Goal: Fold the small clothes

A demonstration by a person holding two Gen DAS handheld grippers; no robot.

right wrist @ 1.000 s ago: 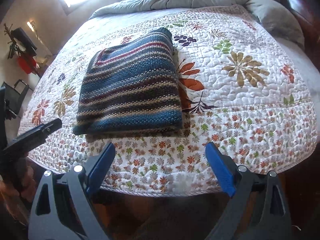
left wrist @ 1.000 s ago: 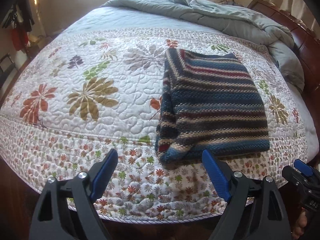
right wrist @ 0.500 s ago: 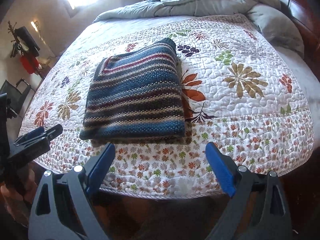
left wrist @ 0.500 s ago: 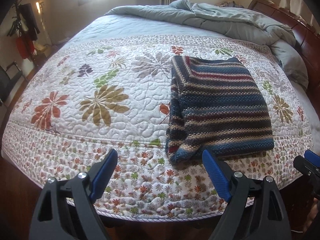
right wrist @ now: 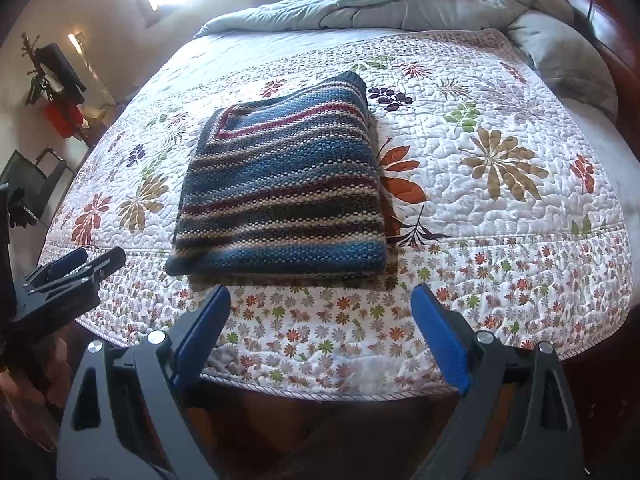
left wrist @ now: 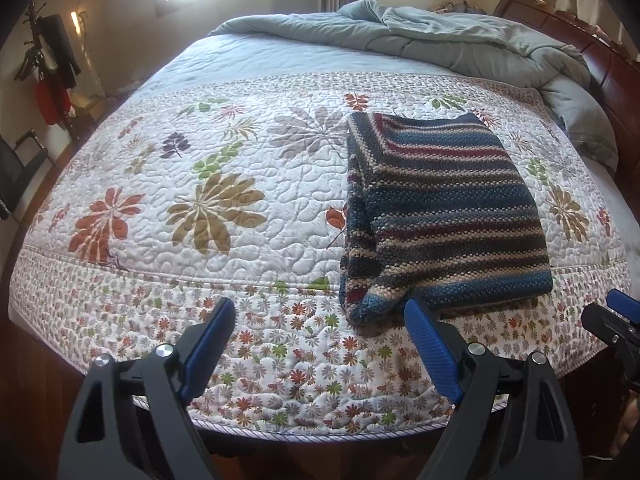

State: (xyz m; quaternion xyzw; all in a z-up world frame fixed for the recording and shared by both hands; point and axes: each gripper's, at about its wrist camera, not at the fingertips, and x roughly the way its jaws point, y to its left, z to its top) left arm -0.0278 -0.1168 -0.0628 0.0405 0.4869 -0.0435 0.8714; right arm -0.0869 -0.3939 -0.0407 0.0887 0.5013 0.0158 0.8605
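Bed [left wrist: 120,312] covered by a white floral quilt [left wrist: 248,240], filling both views. Grey-blue duvet [left wrist: 460,40] bunched along the far edge, beside the dark wooden headboard [left wrist: 616,80]. Folded striped knit sweater [left wrist: 444,216] lying flat on the quilt near the bed's near edge, closer to the headboard side; in the right wrist view the same sweater [right wrist: 280,196] sits nearer the centre of the frame. Seen only from the left wrist: the stacked layers on the sweater's open side, with a rounded roll at its near corner. Seen only from the right wrist: a V-shaped neckline pattern at the far end and the single smooth fold along the near edge. Left hand-held gripper [left wrist: 316,344] spread wide over the quilt's border, holding nothing, its one blue pad just at the sweater's near corner in the view. Right hand-held gripper [right wrist: 320,336] likewise spread and empty, hovering off the near edge in front of the sweater. Each gripper visible at the side of the other's view.
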